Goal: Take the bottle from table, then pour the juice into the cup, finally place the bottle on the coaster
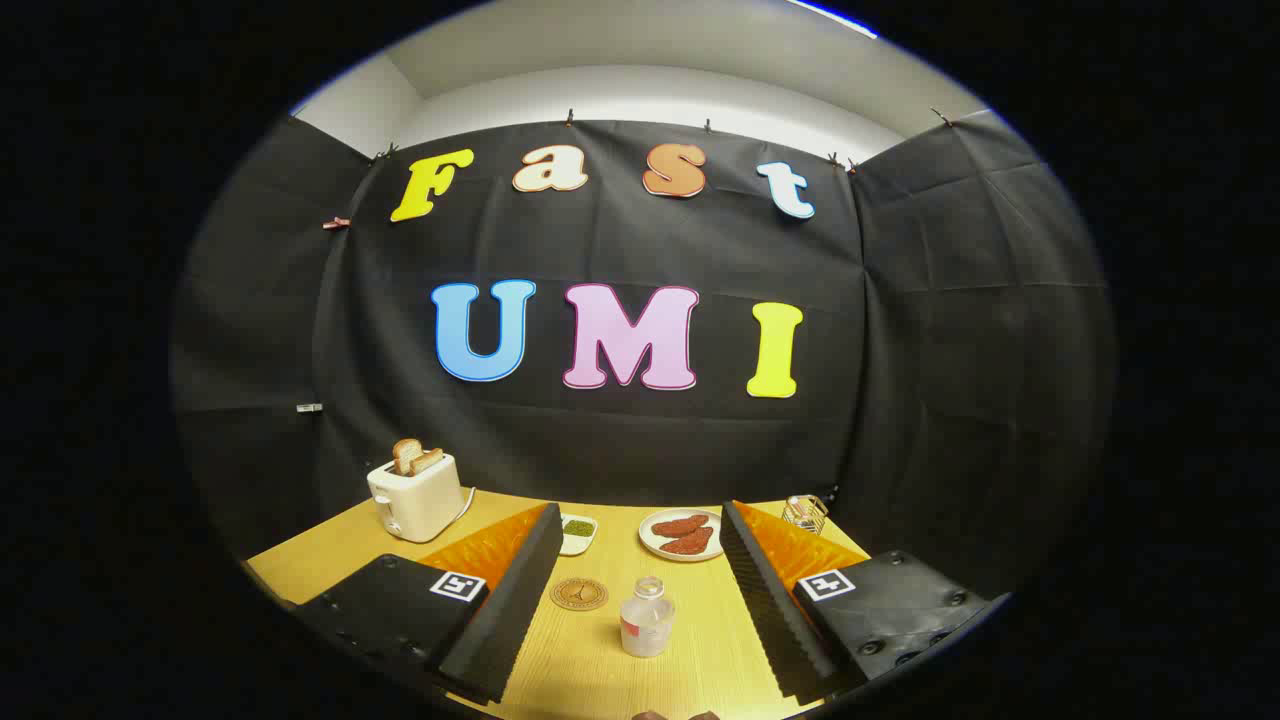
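Observation:
A small clear bottle [647,622] with an open neck and a pale label stands upright on the yellow wooden table [600,670]. It is between my two fingers, nearer the right one, and touches neither. My gripper [640,514] is open wide. A round brown coaster [579,594] lies flat on the table just left of the bottle, close to the inner side of the left finger [515,590]. A small clear glass-like object [805,513] stands at the far right corner beyond the right finger [765,590]; I cannot tell if it is the cup.
A white toaster [415,497] with two slices of toast stands at the far left. A small white dish [578,533] of green stuff and a plate [683,535] with reddish pieces sit beyond the fingertips. A brown edge [672,715] shows nearest me.

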Motion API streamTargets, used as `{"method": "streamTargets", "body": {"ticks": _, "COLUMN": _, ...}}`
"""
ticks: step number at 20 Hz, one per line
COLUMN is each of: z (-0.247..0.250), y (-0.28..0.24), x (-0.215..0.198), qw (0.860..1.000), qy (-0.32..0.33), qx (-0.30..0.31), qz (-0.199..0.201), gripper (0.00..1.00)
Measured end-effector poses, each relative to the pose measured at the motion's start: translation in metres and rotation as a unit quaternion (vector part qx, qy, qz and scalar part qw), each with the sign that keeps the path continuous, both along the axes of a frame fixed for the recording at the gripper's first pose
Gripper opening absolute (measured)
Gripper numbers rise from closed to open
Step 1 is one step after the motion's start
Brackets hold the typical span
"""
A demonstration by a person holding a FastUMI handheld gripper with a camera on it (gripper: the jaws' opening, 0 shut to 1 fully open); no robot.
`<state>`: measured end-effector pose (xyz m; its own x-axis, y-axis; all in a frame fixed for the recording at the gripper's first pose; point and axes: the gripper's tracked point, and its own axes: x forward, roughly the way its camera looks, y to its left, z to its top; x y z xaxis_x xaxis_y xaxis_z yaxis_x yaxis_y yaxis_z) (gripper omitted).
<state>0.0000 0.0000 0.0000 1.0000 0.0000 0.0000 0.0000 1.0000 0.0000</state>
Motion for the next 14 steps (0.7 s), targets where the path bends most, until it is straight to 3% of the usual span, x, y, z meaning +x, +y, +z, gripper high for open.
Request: {"method": "streamTargets", "body": {"ticks": 14, "z": -0.05, "y": -0.012, "x": 0.032, "qw": 0.997, "qy": 0.035, "qx": 0.015, "qz": 0.064, "gripper": 0.97}}
